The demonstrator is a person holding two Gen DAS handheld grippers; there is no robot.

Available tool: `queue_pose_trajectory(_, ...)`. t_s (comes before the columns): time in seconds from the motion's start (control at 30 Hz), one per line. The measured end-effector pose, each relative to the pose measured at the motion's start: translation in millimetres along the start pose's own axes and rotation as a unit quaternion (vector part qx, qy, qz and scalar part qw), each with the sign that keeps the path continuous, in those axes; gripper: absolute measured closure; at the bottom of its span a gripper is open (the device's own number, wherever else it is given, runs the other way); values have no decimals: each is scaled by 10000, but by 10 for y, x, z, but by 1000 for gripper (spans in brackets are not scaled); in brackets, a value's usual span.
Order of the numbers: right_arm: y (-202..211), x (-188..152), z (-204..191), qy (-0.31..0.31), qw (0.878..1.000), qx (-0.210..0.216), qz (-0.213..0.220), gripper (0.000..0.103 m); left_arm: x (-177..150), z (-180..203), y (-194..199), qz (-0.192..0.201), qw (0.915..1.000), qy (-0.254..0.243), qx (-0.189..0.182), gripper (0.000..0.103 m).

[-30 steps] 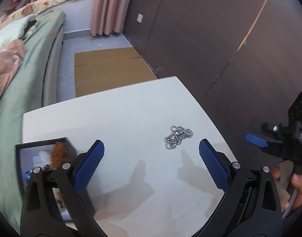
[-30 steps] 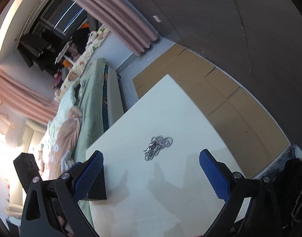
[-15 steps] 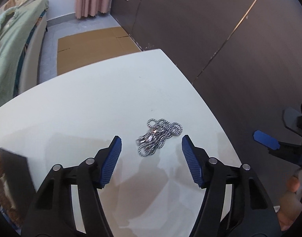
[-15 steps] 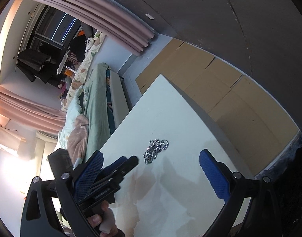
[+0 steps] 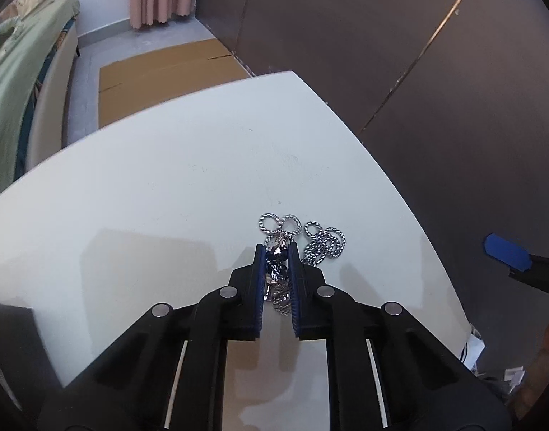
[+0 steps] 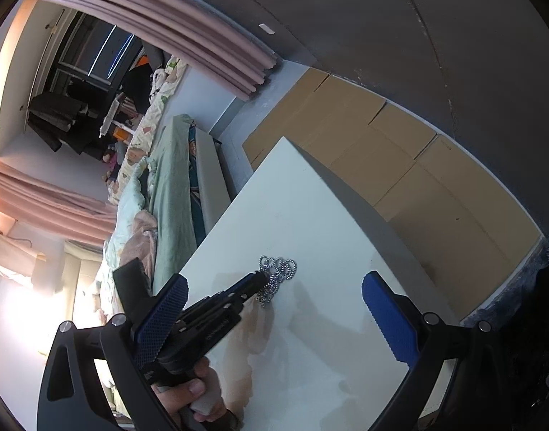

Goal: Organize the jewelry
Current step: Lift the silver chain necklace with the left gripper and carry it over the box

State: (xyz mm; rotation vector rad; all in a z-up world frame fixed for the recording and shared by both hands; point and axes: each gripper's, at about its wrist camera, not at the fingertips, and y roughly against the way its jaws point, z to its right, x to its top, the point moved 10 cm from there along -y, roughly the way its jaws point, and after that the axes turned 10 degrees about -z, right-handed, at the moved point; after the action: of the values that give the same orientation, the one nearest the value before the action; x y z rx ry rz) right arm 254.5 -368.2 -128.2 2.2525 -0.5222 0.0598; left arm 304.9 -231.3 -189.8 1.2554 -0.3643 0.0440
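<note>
A silver twisted chain [image 5: 319, 240] lies bunched on the white table [image 5: 166, 197] near its right edge. My left gripper [image 5: 277, 251] is shut on the near part of the chain, with links pinched between its blue pads, down at the table top. The chain [image 6: 279, 269] and the left gripper [image 6: 261, 278] also show in the right wrist view. My right gripper [image 6: 274, 305] is open and empty, held above the table's near right side, apart from the chain.
A dark box corner [image 5: 5, 323] sits at the table's left front. A bed with green bedding [image 6: 166, 186] stands left of the table. Cardboard sheets [image 6: 400, 165] lie on the floor beyond it. A dark wall [image 5: 400, 54] runs on the right.
My left gripper moved forward and down onto the chain and closed from wide open to shut on it. The right gripper stayed open, shifting slightly.
</note>
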Motion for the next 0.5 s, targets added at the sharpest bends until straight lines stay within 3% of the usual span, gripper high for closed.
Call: queue_pose_trajectory(0.5, -167, -23, -95, 139, 9997, -121, -158, 8, -28, -51, 1015, 708, 9973, -141, -139, 91)
